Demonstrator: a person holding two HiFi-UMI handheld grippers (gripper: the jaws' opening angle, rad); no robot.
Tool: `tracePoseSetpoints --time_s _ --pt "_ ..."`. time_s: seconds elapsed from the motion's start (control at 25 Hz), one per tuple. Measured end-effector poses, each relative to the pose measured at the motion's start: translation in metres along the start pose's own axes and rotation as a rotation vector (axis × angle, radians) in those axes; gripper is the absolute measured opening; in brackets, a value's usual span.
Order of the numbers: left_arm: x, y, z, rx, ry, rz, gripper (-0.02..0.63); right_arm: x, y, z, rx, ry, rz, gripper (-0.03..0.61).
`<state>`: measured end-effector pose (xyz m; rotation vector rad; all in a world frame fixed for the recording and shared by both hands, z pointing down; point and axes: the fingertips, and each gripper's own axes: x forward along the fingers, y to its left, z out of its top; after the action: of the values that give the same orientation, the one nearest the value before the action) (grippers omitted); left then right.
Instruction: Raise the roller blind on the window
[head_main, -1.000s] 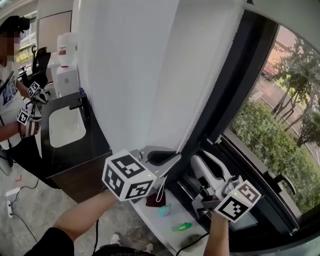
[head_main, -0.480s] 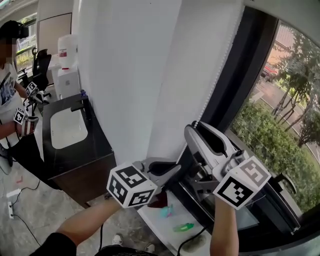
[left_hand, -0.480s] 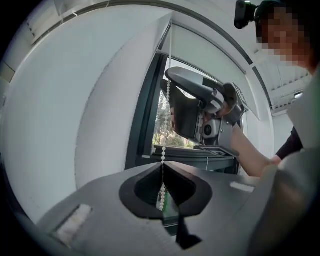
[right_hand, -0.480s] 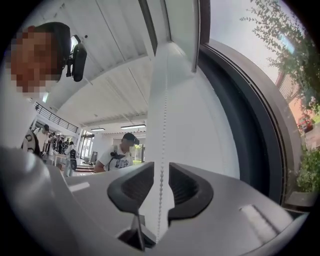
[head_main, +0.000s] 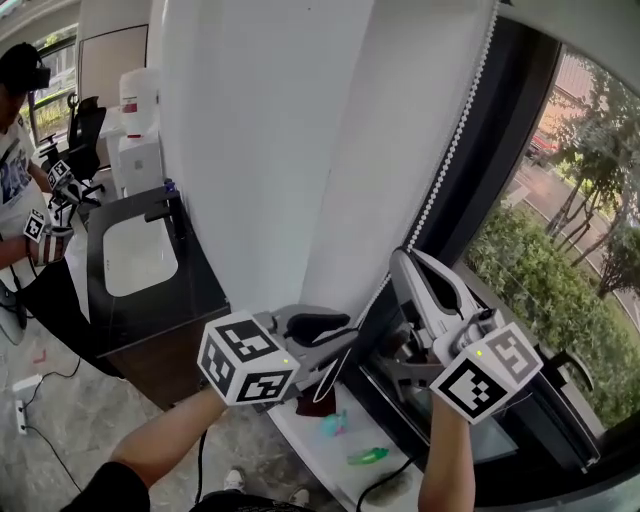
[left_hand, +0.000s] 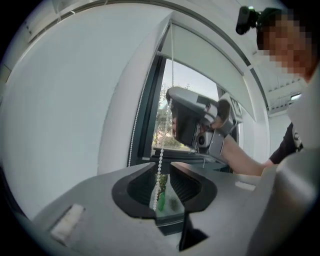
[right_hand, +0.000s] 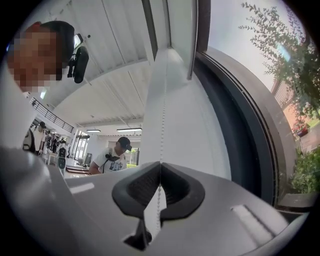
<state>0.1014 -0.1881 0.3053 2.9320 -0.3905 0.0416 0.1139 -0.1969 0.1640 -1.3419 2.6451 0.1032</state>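
A white bead chain (head_main: 448, 150) hangs along the edge of the white panel (head_main: 390, 150) beside the dark window frame. My right gripper (head_main: 399, 262) points up at it; in the right gripper view its jaws have just been closing and the right gripper (right_hand: 160, 165) is shut on the bead chain (right_hand: 162, 115). My left gripper (head_main: 350, 340) sits lower on the same chain. Its jaws have just been opening: the left gripper (left_hand: 162, 172) stands open with the bead chain (left_hand: 160, 167) hanging loose between the pads. The pale roller blind (left_hand: 205, 55) covers the window's upper part.
A black counter (head_main: 190, 300) with a white sink stands at the left, behind it a white water dispenser (head_main: 135, 120). Another person (head_main: 20, 200) with grippers stands at the far left. A white sill (head_main: 320, 440) with small green items lies below my hands. Trees show outside.
My right gripper rose along the chain and shut on it higher up. My left gripper stayed put and opened, letting go of the chain.
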Motion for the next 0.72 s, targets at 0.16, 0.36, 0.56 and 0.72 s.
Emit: tracePoseSetpoints --time_s 0.16,0.36,0.56,0.72 --pt "-0.012 -0.012 0.044 -0.034 -0.126 -0.052 0.097 -0.008 -0.001 -0.015 0.005 0.022 -0.007 0.008" --pt "-0.015 -0.018 0.097 0.057 -0.211 -0.019 0.097 -0.016 0.000 -0.056 0.000 0.088 -0.019 0.008" --pt "0.002 -0.011 0.105 0.083 -0.188 0.007 0.097 -0.023 0.004 -0.120 0.020 0.205 -0.021 0.008" --pt "0.017 -0.014 0.096 0.104 -0.145 0.003 0.095 -0.033 0.007 -0.160 0.046 0.269 -0.033 0.007"
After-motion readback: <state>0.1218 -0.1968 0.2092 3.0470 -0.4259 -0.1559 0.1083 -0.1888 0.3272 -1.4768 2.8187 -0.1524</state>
